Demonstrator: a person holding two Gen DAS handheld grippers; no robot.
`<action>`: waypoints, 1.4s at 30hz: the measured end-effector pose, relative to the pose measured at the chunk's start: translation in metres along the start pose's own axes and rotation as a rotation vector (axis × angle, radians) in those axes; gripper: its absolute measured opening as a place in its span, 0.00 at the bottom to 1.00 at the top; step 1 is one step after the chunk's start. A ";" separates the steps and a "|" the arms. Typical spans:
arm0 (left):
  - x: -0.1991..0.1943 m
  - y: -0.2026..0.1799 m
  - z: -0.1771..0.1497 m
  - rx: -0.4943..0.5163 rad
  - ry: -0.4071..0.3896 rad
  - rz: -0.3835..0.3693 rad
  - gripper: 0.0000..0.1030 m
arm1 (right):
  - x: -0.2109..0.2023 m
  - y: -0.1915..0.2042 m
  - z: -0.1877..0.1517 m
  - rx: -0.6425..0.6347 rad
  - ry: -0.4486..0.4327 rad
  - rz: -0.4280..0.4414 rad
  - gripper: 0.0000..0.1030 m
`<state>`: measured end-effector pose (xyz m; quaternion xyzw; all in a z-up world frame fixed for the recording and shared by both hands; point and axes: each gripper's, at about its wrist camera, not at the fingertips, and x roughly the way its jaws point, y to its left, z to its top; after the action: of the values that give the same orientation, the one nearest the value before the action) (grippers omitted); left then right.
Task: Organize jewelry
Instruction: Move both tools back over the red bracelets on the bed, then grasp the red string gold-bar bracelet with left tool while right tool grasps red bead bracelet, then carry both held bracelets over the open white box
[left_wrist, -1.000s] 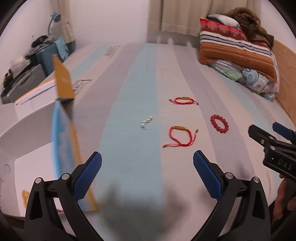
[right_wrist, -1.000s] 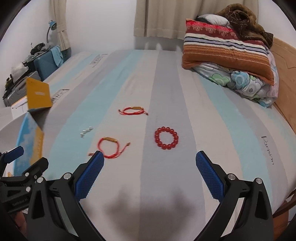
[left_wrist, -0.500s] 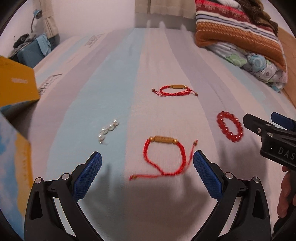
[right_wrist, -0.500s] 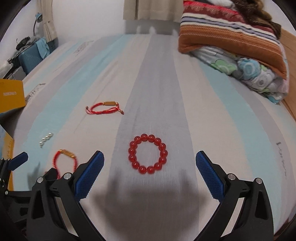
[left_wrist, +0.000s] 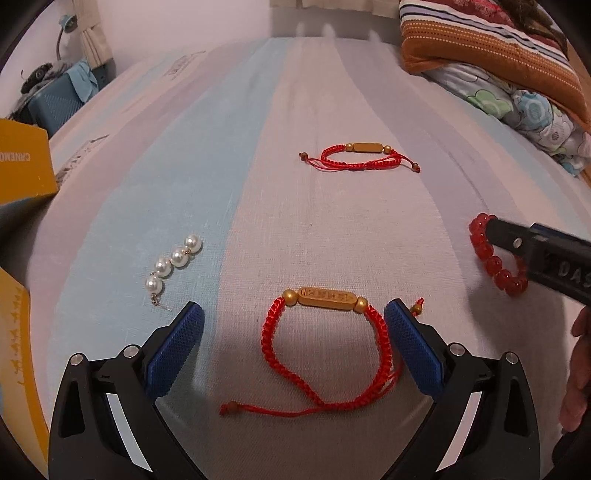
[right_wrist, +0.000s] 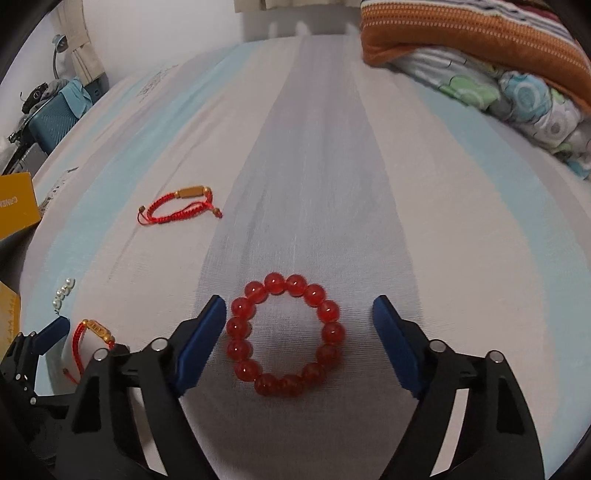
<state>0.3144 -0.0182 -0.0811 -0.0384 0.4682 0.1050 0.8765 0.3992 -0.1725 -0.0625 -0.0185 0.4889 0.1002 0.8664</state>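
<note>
My left gripper (left_wrist: 293, 314) is open, low over the bed, its blue pads on either side of a red cord bracelet with a gold bar (left_wrist: 327, 299). My right gripper (right_wrist: 299, 310) is open around a red bead bracelet (right_wrist: 285, 334), which also shows in the left wrist view (left_wrist: 496, 264) partly behind the right gripper's finger. A second red cord bracelet (left_wrist: 360, 157) lies farther up the bed, also in the right wrist view (right_wrist: 181, 206). A short string of white pearls (left_wrist: 173, 264) lies left of my left gripper.
The striped bedsheet (right_wrist: 332, 147) carries all the jewelry. A yellow box (left_wrist: 22, 166) stands at the left edge. Folded blankets and a floral quilt (left_wrist: 517, 74) are piled at the back right. A blue suitcase (right_wrist: 51, 118) stands beyond the bed's left side.
Both grippers have moved forward and down toward the bed. The left now straddles the near cord bracelet, the right straddles the red bead bracelet. The jewelry has not moved.
</note>
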 end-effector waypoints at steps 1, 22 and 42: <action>0.001 0.001 0.000 -0.003 0.004 -0.002 0.92 | 0.003 0.000 0.000 0.001 0.005 0.001 0.72; -0.015 0.002 0.001 0.009 0.011 0.021 0.39 | 0.007 0.003 -0.005 -0.006 -0.005 0.016 0.24; -0.039 -0.004 0.002 0.035 -0.005 0.008 0.39 | -0.028 -0.012 0.008 0.053 -0.039 0.048 0.12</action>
<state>0.2957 -0.0280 -0.0477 -0.0210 0.4680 0.1002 0.8778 0.3944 -0.1876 -0.0349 0.0185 0.4745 0.1084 0.8733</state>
